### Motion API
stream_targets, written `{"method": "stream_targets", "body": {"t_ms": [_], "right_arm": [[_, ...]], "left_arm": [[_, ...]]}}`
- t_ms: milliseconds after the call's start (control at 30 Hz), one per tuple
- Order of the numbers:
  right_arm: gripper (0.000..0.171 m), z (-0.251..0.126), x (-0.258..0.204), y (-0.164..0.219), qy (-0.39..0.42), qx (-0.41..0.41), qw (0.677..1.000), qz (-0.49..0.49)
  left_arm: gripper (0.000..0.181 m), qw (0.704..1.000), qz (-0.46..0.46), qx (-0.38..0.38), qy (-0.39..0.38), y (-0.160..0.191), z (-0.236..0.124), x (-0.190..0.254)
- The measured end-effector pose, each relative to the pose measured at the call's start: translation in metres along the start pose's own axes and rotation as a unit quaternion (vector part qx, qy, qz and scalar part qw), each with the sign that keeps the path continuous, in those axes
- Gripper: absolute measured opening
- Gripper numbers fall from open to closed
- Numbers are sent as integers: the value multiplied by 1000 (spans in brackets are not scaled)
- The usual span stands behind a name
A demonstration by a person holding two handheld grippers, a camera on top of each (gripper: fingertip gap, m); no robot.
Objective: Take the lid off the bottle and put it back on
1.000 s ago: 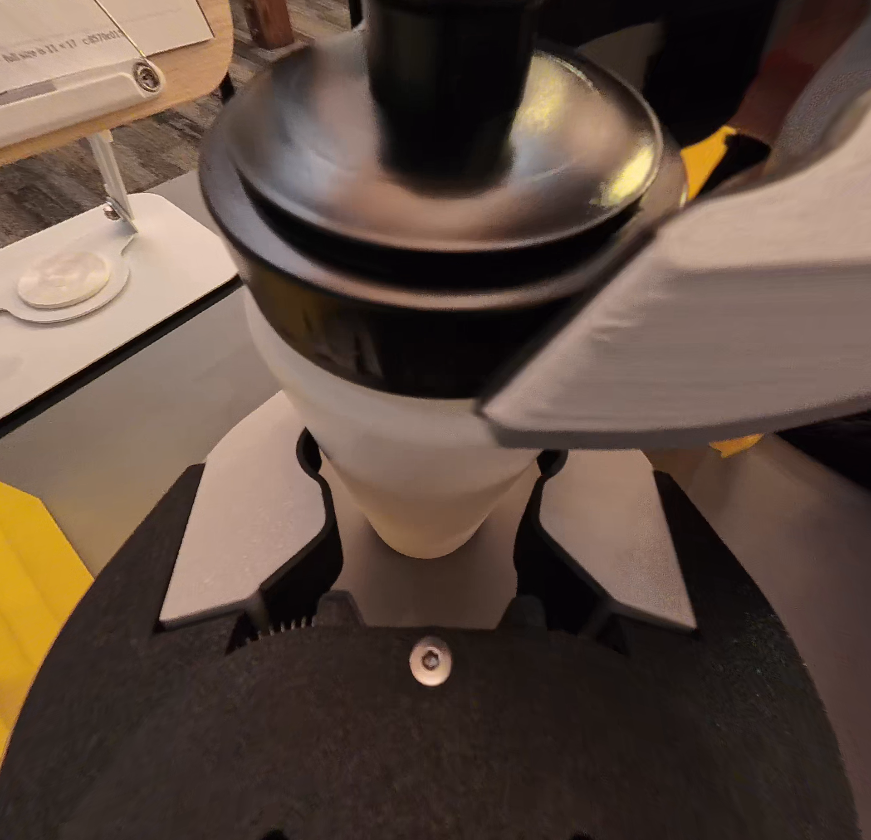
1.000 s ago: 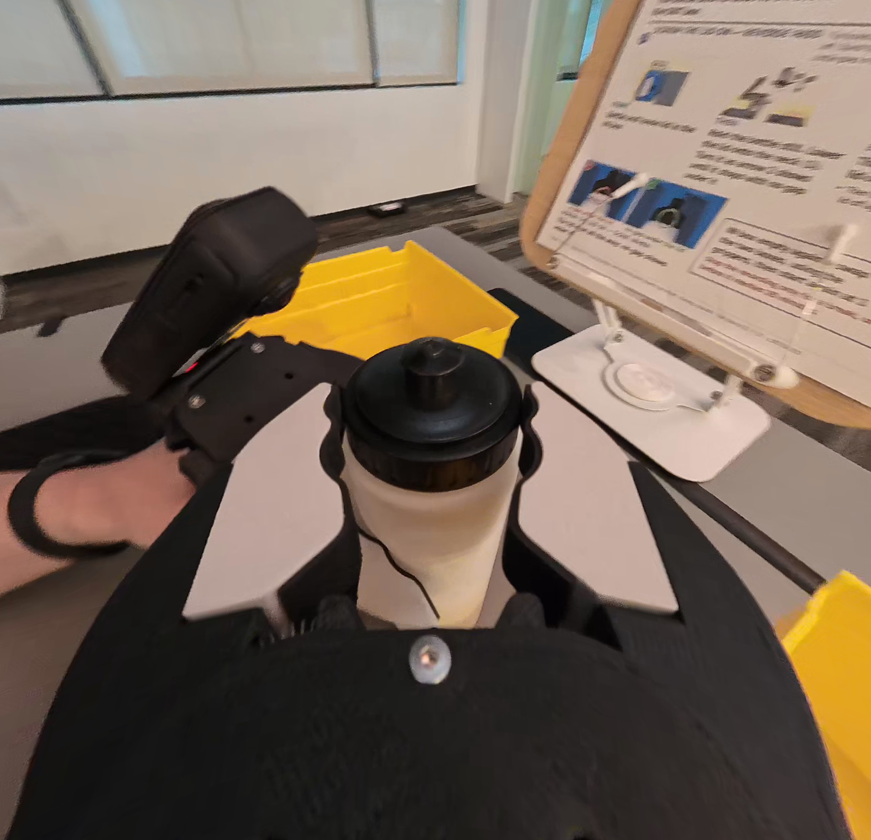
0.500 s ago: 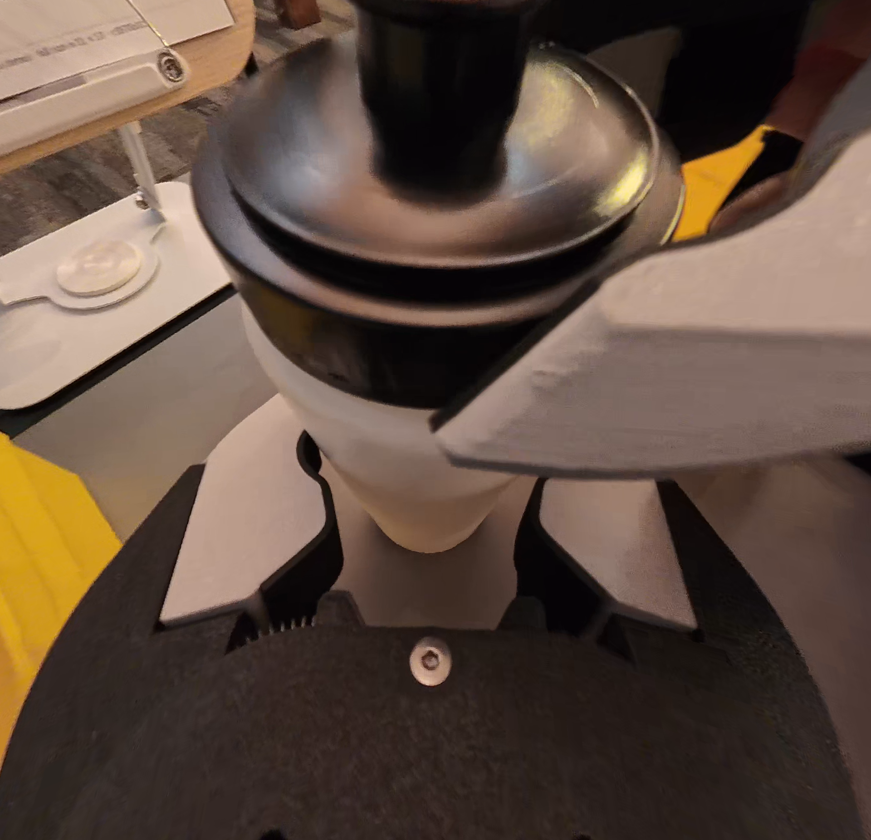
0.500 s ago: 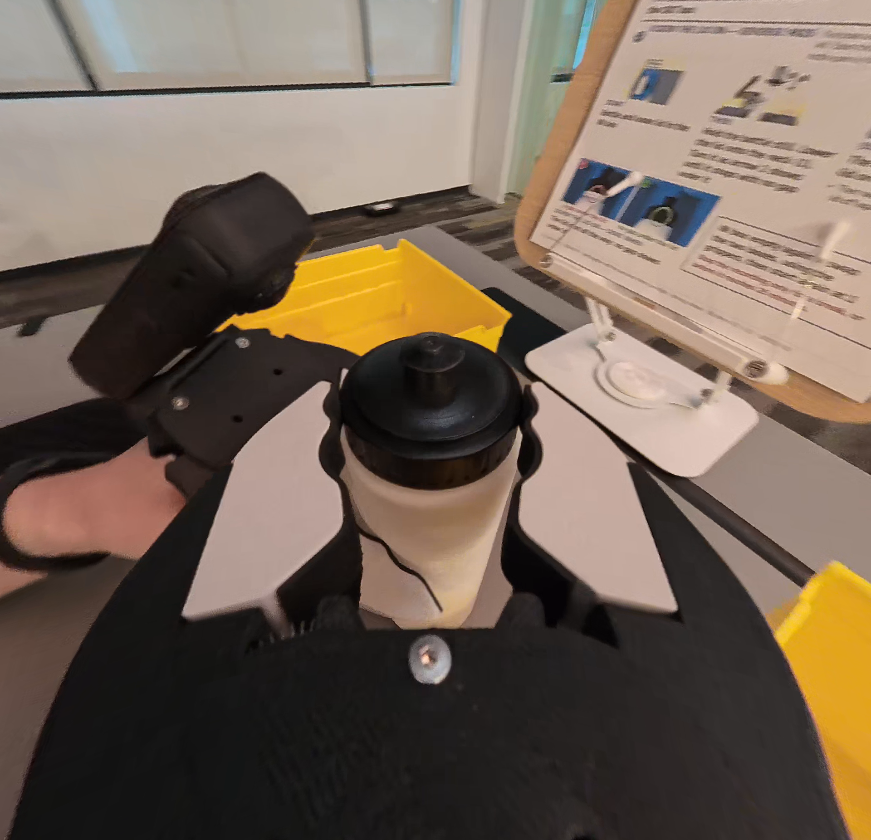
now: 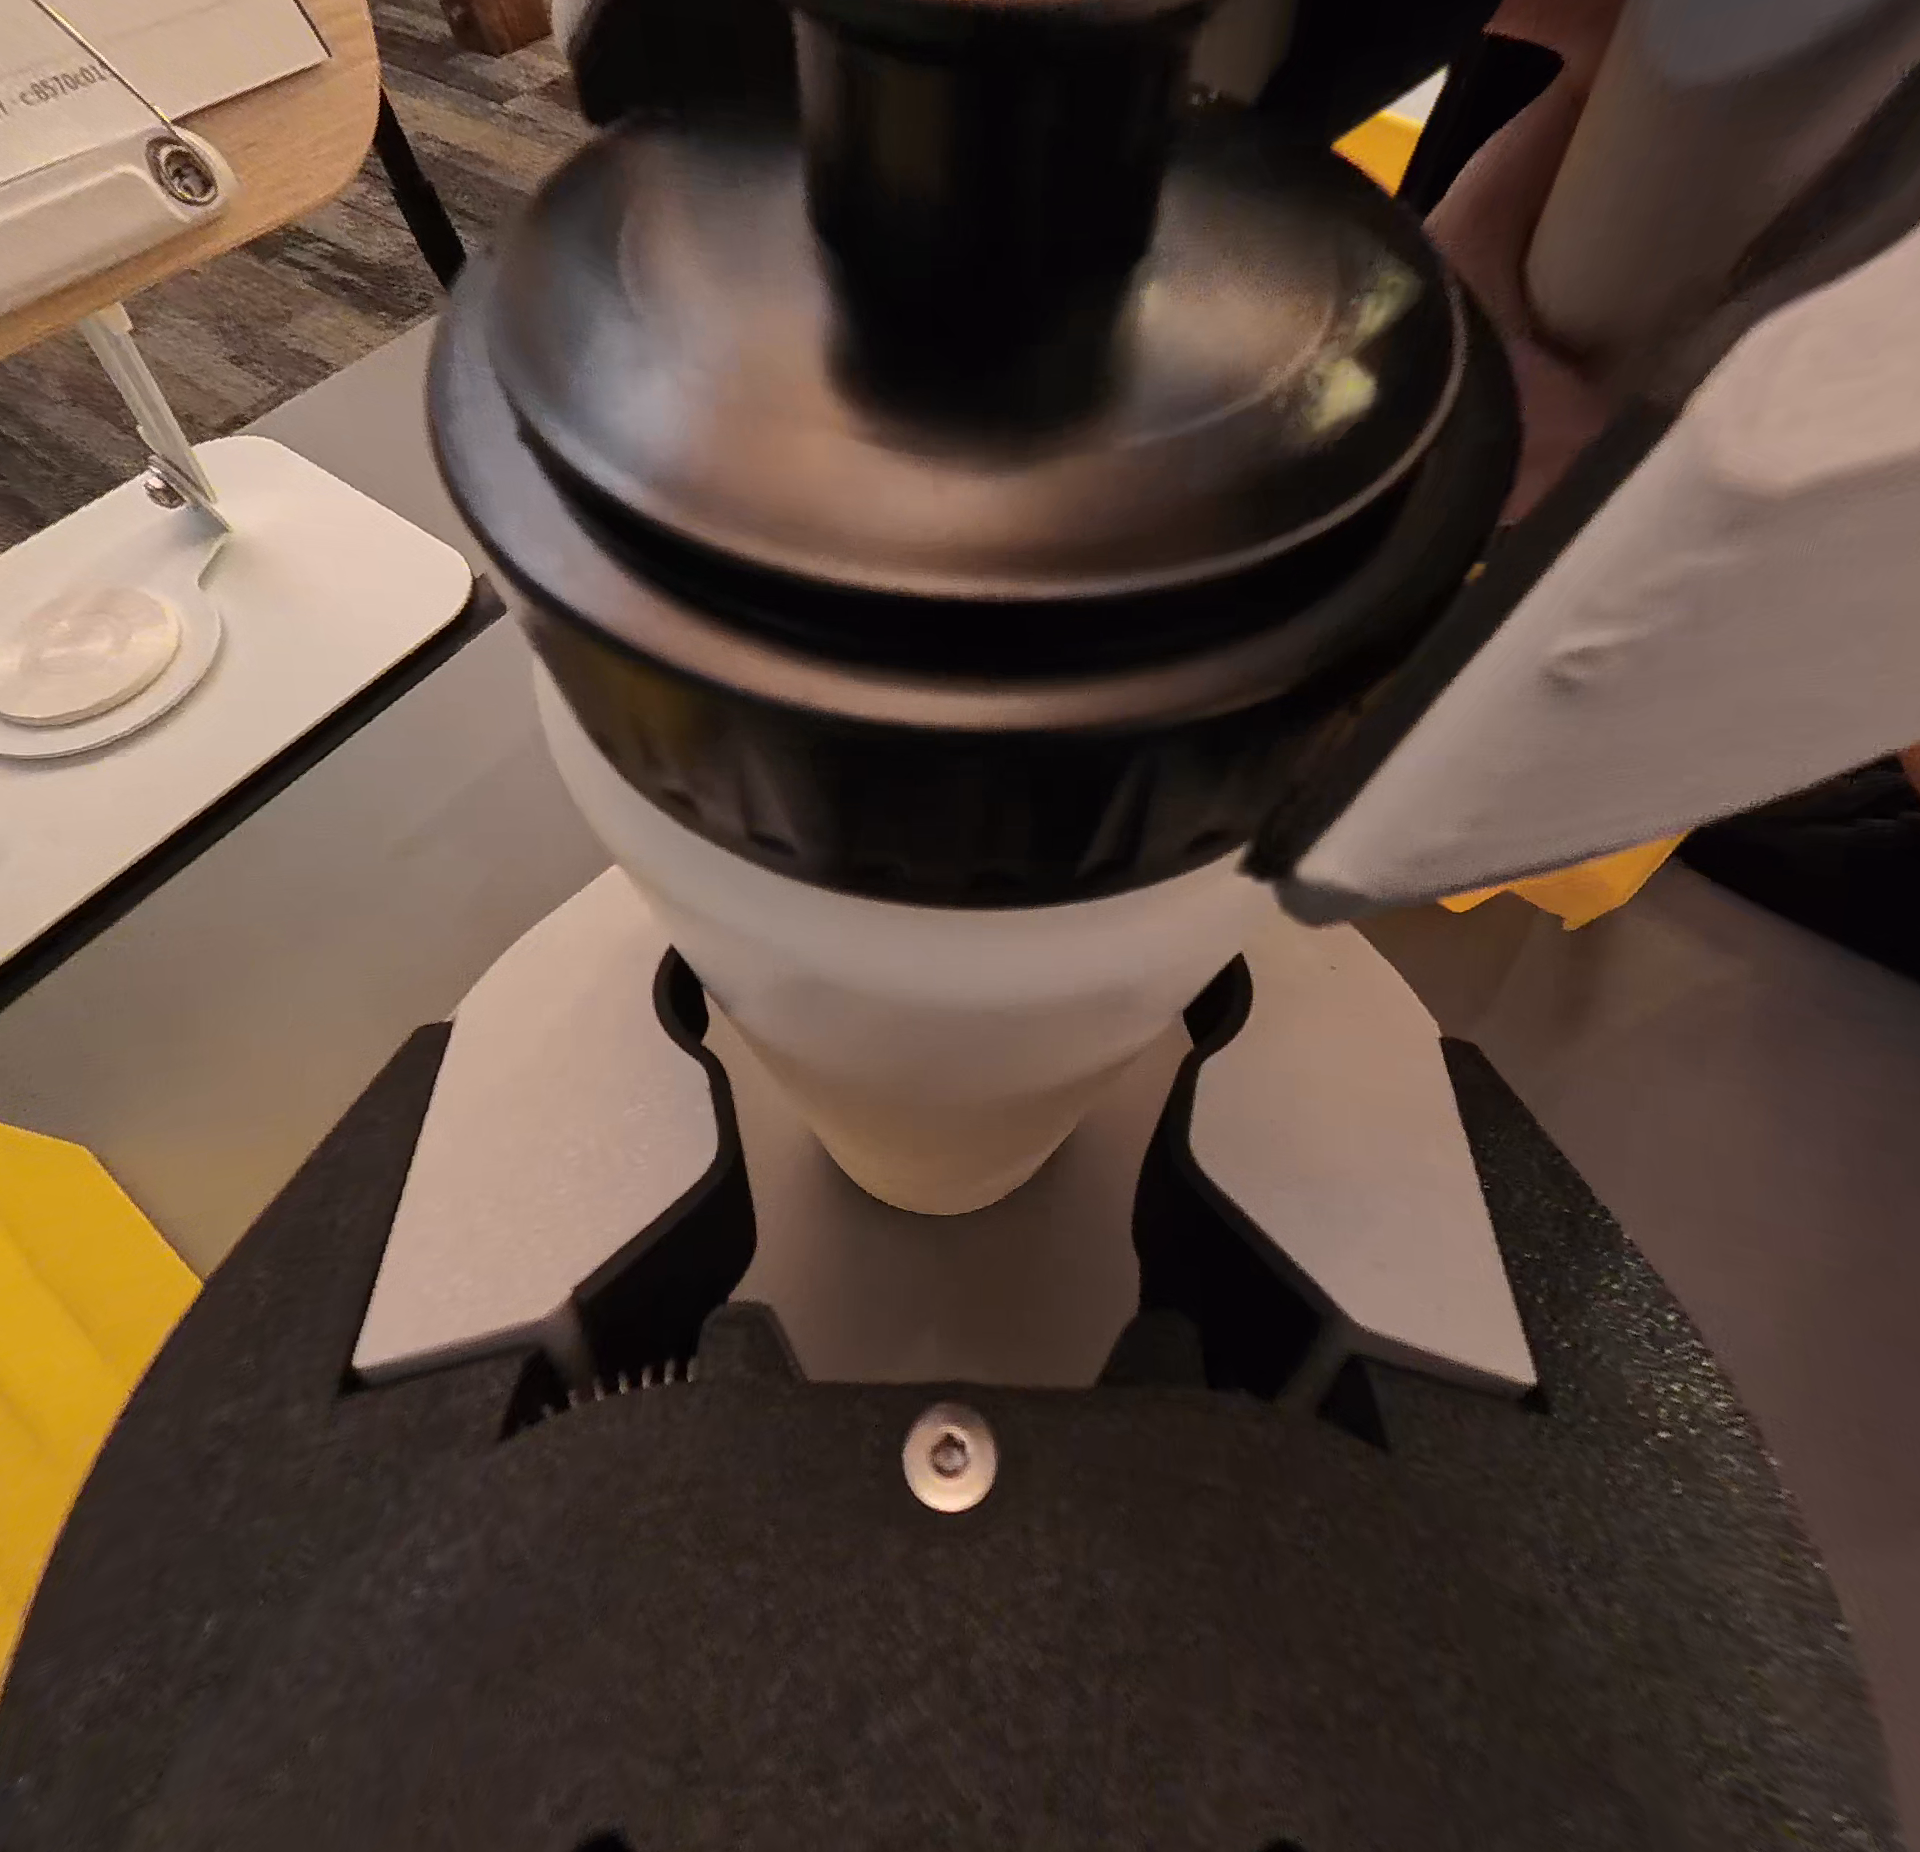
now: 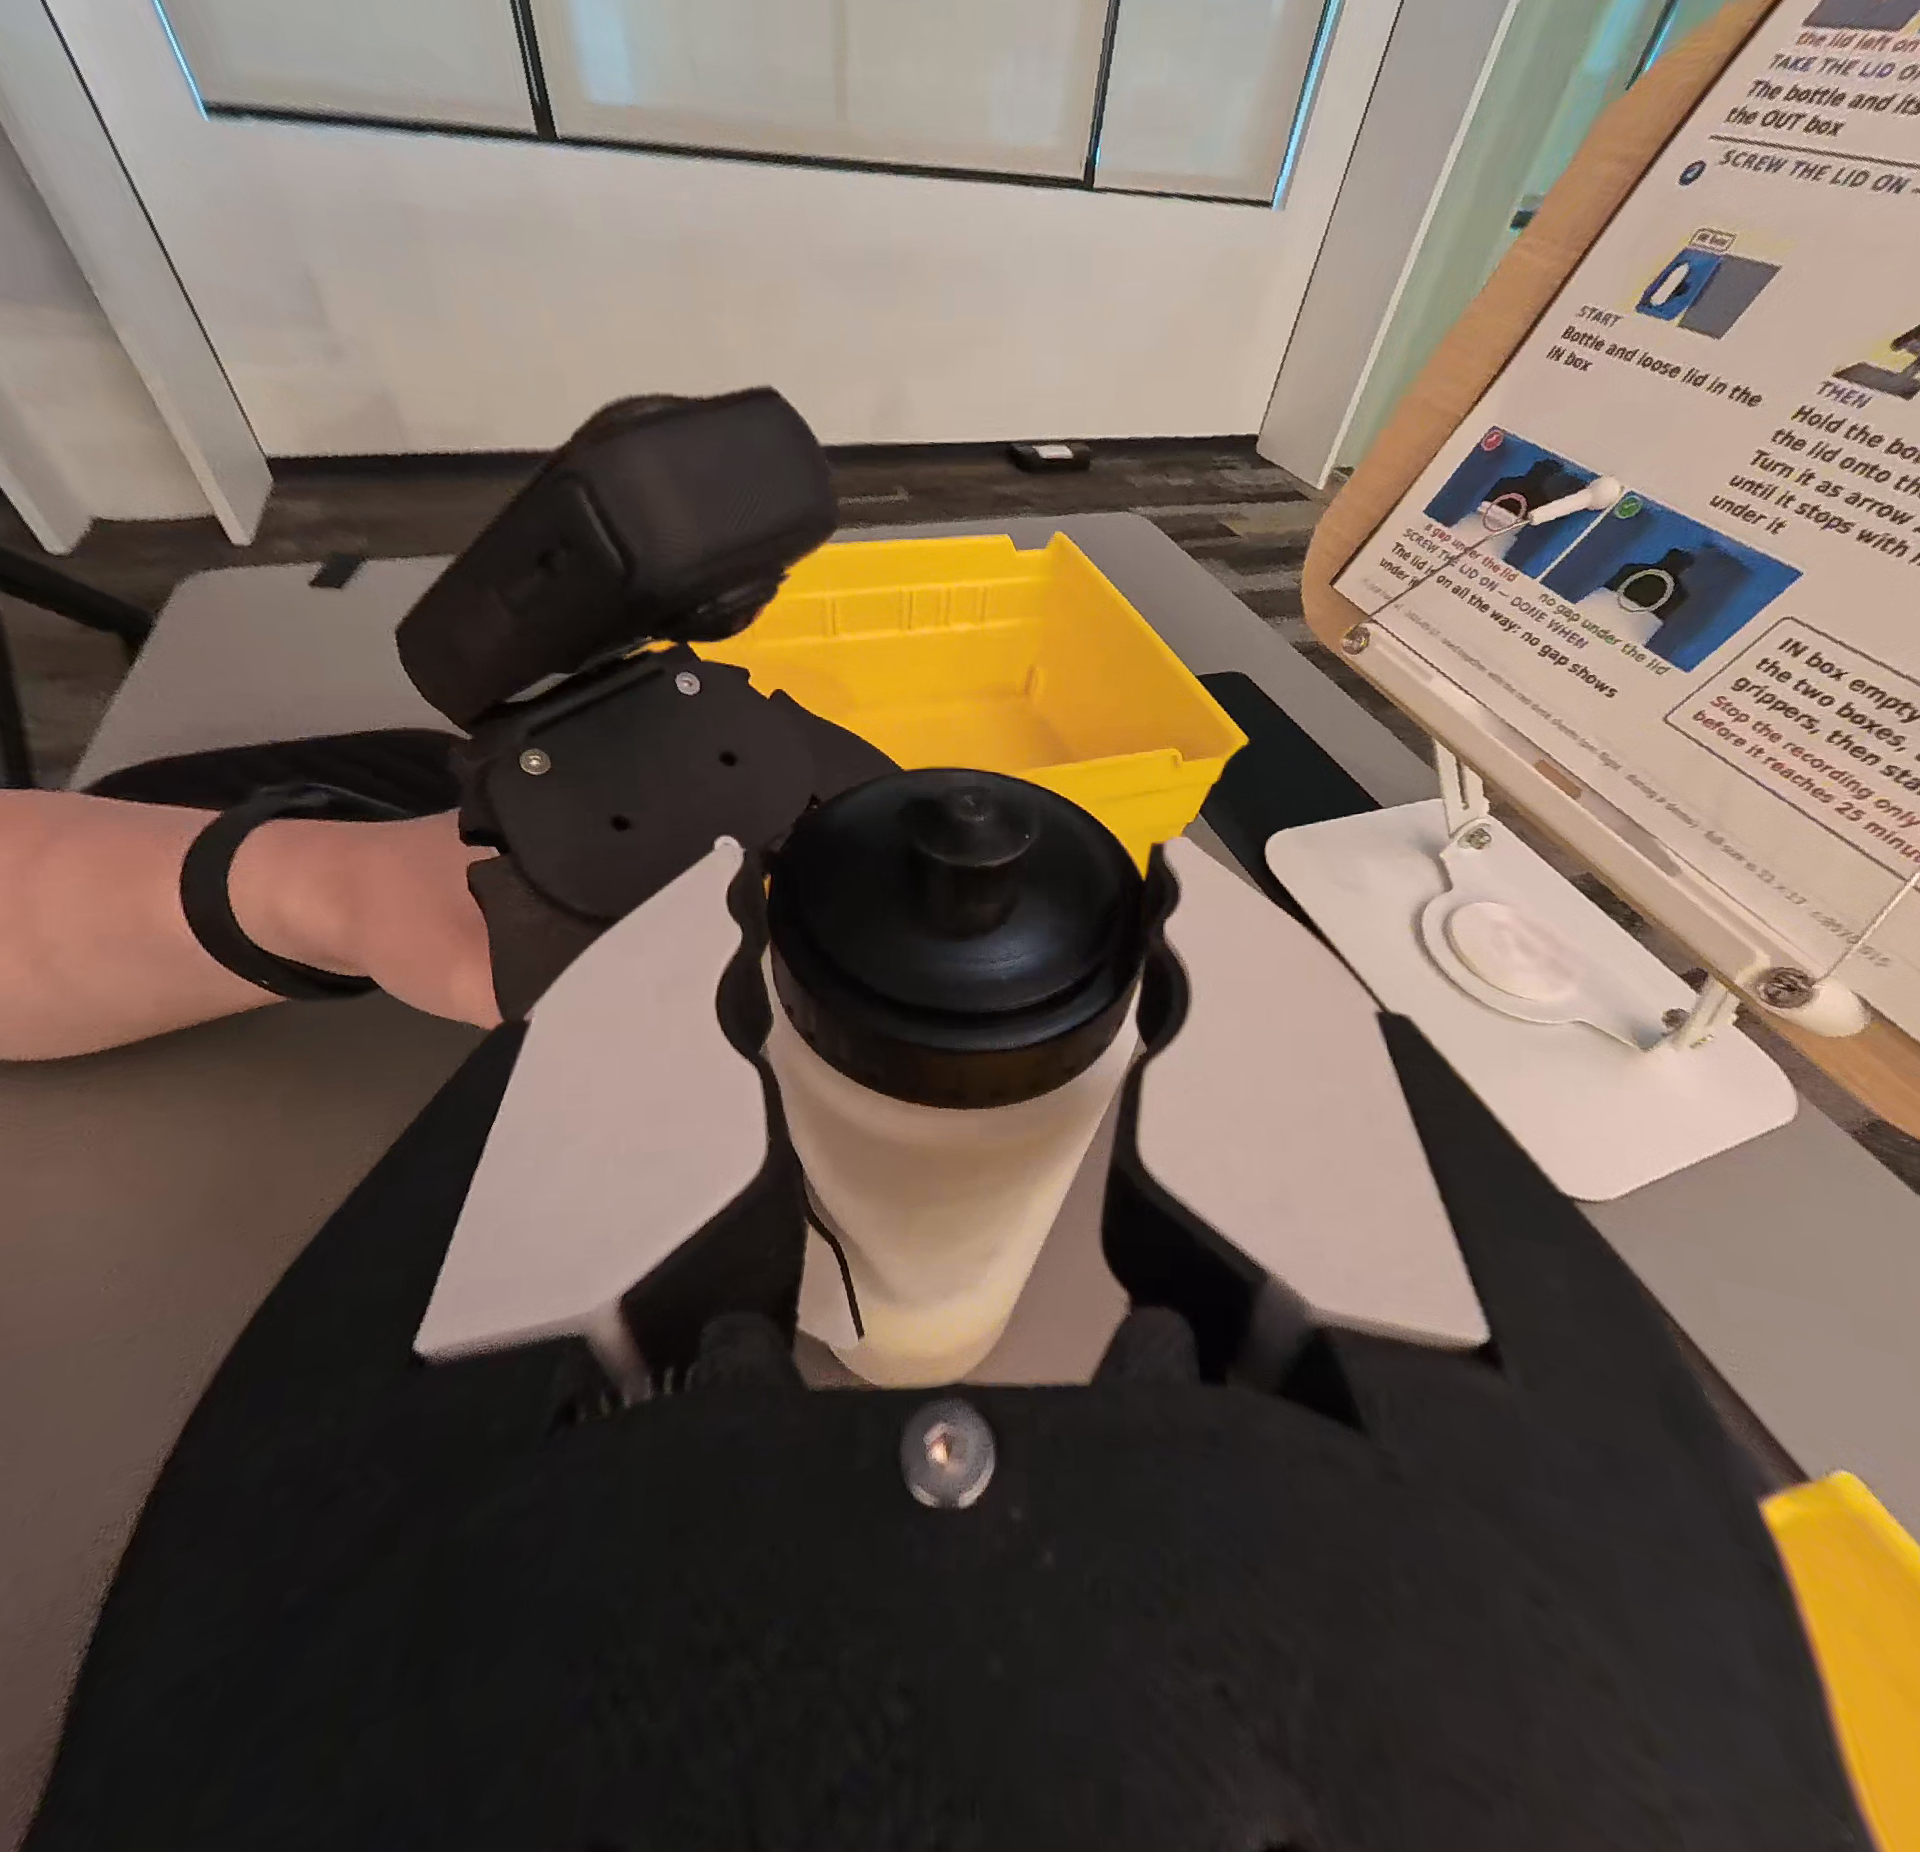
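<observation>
A white bottle stands upright with a black lid with a spout on its neck. My left gripper is shut on the bottle's white body below the lid. In the right wrist view, my right gripper is shut on the black lid, one finger on each side, with the white bottle below. A right finger shows against the lid's right side in the left wrist view. The left gripper's black body and the hand holding it show to the left of the bottle.
A yellow bin stands on the grey table behind the bottle. A second yellow bin's corner is at the near right. A wooden instruction board on a white stand stands to the right. The stand's base also shows in the left wrist view. The gap from one gripper's tips to the other's is roughly 10 centimeters.
My right gripper has swung around the bottle's axis while gripping the lid; the board and bin have shifted right in its view. My left gripper keeps its hold on the bottle.
</observation>
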State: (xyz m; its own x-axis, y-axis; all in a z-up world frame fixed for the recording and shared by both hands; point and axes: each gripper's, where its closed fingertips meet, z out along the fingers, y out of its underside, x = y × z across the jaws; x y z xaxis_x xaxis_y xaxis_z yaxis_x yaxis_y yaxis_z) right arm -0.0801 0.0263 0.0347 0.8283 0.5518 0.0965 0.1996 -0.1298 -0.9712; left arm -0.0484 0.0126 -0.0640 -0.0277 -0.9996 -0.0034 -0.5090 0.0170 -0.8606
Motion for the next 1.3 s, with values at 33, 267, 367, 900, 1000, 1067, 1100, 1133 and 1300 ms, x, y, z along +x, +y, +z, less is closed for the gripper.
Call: {"method": "stream_targets", "body": {"t_ms": [33,267,367,900,1000,1067,1100,1133,1300], "right_arm": [[70,0,0,0,3,-4,1000,-4],[74,-1,-1,4,13,-27,999,-20],[76,0,-3,6,-14,-24,1000,6],[81,11,7,5,65,-8,996,58],[84,6,3,12,-22,-16,997,71],[77,3,-2,10,-50,-4,997,51],[77,4,-2,10,-45,-2,998,40],[77,5,-2,10,-37,-3,999,35],[77,12,8,10,46,1,996,72]], "left_arm": [[92,1000,1,-1,-3,0,0,0],[92,1000,10,-4,5,0,0,3],[92,1000,18,-5,12,0,0,6],[91,999,-21,-6,-30,1,0,-5],[92,1000,-3,-5,-10,0,1,2],[92,1000,4,-4,0,-1,2,5],[92,1000,4,-3,1,-1,2,5],[91,1000,1,-3,0,-1,2,4],[91,998,-35,14,-40,-2,2,-6]]}}
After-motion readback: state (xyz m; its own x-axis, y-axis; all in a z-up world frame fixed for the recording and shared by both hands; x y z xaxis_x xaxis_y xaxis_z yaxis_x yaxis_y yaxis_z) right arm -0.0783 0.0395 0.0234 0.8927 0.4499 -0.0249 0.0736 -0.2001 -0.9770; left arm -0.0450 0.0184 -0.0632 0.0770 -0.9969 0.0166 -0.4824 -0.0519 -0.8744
